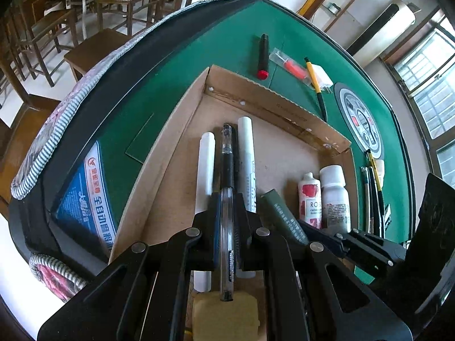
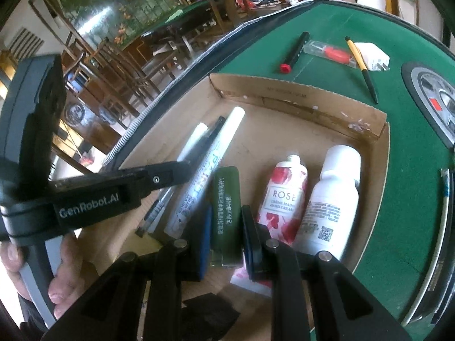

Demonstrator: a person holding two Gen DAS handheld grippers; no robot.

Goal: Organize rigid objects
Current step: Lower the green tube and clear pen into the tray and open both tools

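Cardboard tray [image 1: 159, 170] lay under both grippers. Left gripper [image 1: 227, 199] clenched a clear black pen [image 1: 227, 170], lined up between two white markers [image 1: 246, 147]; right gripper [image 2: 226, 227] grasped a green tube [image 2: 226, 196] beside the hand cream [image 2: 281, 193], grouping like with like.

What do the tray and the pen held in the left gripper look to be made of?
The tray looks like brown corrugated cardboard, matte: a wavy cut rim and scuffed, torn patches show. The pen, clamped in the left gripper, looks like clear glossy plastic with a black rubbery grip section; the ink tube shows through the barrel.
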